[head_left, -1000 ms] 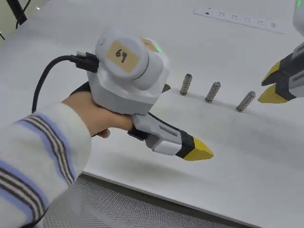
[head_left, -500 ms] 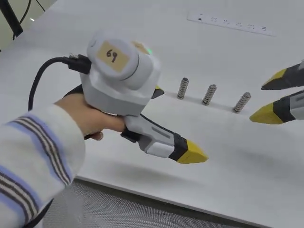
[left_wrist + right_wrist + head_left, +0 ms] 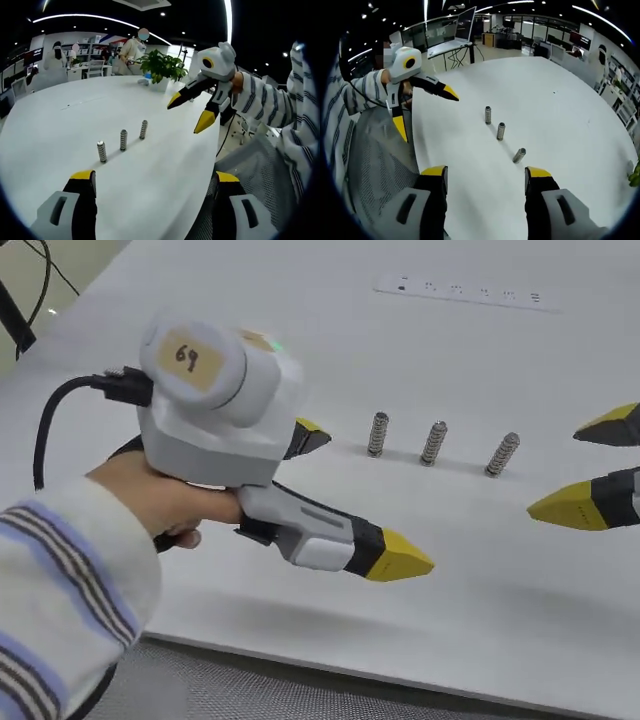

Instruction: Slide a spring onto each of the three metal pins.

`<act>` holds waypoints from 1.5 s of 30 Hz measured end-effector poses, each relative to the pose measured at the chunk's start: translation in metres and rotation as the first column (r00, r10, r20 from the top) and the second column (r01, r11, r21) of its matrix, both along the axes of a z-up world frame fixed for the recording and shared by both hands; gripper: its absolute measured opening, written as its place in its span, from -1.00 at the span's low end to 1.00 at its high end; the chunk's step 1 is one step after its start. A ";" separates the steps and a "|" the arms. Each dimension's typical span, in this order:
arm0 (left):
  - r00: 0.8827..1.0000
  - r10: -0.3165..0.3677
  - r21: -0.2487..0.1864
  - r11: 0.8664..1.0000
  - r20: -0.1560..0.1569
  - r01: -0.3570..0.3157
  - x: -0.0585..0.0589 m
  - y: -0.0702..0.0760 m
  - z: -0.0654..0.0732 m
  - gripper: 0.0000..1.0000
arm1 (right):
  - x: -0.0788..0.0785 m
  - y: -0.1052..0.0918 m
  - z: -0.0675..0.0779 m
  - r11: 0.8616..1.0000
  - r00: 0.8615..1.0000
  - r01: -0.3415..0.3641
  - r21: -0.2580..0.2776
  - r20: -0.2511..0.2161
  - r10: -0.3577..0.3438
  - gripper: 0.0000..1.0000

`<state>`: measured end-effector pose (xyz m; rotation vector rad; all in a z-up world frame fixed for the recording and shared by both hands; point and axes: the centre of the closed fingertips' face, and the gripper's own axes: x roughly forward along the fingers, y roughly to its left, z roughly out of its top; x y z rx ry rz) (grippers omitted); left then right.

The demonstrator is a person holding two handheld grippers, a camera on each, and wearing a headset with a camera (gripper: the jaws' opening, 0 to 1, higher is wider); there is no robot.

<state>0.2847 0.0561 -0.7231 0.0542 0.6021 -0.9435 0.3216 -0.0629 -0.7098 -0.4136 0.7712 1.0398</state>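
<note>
Hovering wide-jawed and empty on either side, the left gripper and right gripper hang clear of the three springs standing in a row on the white table, seemingly because each spring already sheathes its pin.

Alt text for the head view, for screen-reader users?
Three springs stand in a row on a white table. The open left gripper, held by a striped-sleeved hand, hovers beside them; the open right gripper's yellow fingers enter from the right.
</note>
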 end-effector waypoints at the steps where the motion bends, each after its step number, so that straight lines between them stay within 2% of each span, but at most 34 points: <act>1: 1.000 -0.001 -0.012 1.000 -0.004 0.001 -0.001 0.000 0.001 0.90 | -0.003 -0.001 0.000 1.000 1.000 0.017 0.014 -0.003 -0.017 0.24; 2: 1.000 0.004 -0.023 1.000 -0.007 -0.004 -0.001 0.002 0.003 0.90 | -0.003 -0.001 0.000 0.999 1.000 0.025 0.021 -0.003 -0.025 0.26; 5: 1.000 -0.002 -0.011 1.000 -0.001 0.002 -0.002 0.005 0.000 0.90 | -0.008 -0.004 -0.003 0.997 0.998 0.052 0.052 -0.020 -0.051 0.28; 7: 0.999 -0.028 -0.002 1.000 -0.039 0.028 -0.009 0.006 -0.008 0.89 | -0.011 -0.003 -0.003 0.996 0.998 0.058 0.071 -0.026 -0.057 0.31; 9: 0.999 -0.033 -0.004 0.999 -0.041 0.033 -0.011 0.006 -0.010 0.90 | -0.012 -0.002 0.000 0.991 0.996 0.082 0.110 -0.031 -0.079 0.40; 11: 0.998 -0.036 0.002 0.999 -0.050 0.036 -0.014 0.007 -0.012 0.90 | -0.013 -0.001 0.004 0.979 0.993 0.121 0.164 -0.033 -0.117 0.54; 13: 0.997 -0.049 0.014 0.999 -0.057 0.050 -0.018 0.008 -0.015 0.90 | -0.017 -0.003 0.006 0.972 0.991 0.133 0.191 -0.033 -0.129 0.61; 17: 0.996 -0.057 0.030 0.998 -0.063 0.059 -0.020 0.014 -0.016 0.91 | -0.022 -0.010 0.007 0.967 0.988 0.151 0.203 0.007 -0.156 0.60; 20: 0.996 -0.049 0.021 0.998 -0.078 0.051 -0.022 0.017 -0.016 0.91 | -0.026 -0.013 0.008 0.964 0.986 0.153 0.215 0.033 -0.164 0.65; 26: 0.998 -0.029 0.004 1.000 -0.049 0.029 -0.026 0.021 -0.011 0.96 | -0.037 -0.017 0.004 0.947 0.977 0.201 0.252 0.023 -0.213 0.77; 27: 0.998 -0.028 0.004 1.000 -0.049 0.029 -0.026 0.021 -0.011 0.96 | -0.039 -0.018 0.003 0.944 0.975 0.207 0.258 0.020 -0.220 0.78; 29: 0.997 -0.026 0.004 1.000 -0.068 0.026 -0.030 0.022 -0.012 0.96 | -0.042 -0.019 0.001 0.941 0.974 0.208 0.266 0.030 -0.224 0.80; 33: 0.997 -0.019 0.009 1.000 -0.070 0.020 -0.034 0.022 -0.009 0.96 | -0.046 -0.021 -0.002 0.935 0.970 0.217 0.282 0.043 -0.238 0.88; 35: 0.997 -0.009 -0.016 1.000 -0.073 0.008 -0.037 0.021 -0.004 0.96 | -0.048 -0.022 0.000 0.924 0.966 0.231 0.305 0.043 -0.255 0.95; 37: 0.998 0.022 -0.027 0.999 -0.061 -0.023 -0.036 0.023 -0.001 0.96 | -0.049 -0.024 0.003 0.911 0.960 0.250 0.327 0.040 -0.277 0.98; 39: 0.998 0.045 -0.017 0.999 -0.043 -0.045 -0.034 0.028 0.000 0.96 | -0.050 -0.026 0.003 0.904 0.955 0.266 0.335 0.035 -0.294 0.99; 41: 0.997 0.071 -0.021 0.997 -0.026 -0.072 -0.031 0.030 0.003 0.96 | -0.051 -0.028 0.002 0.899 0.951 0.282 0.336 0.027 -0.308 0.99; 45: 0.995 0.098 -0.037 0.994 -0.020 -0.099 -0.027 0.033 0.006 0.96 | -0.053 -0.031 0.000 0.897 0.947 0.295 0.329 0.027 -0.321 0.99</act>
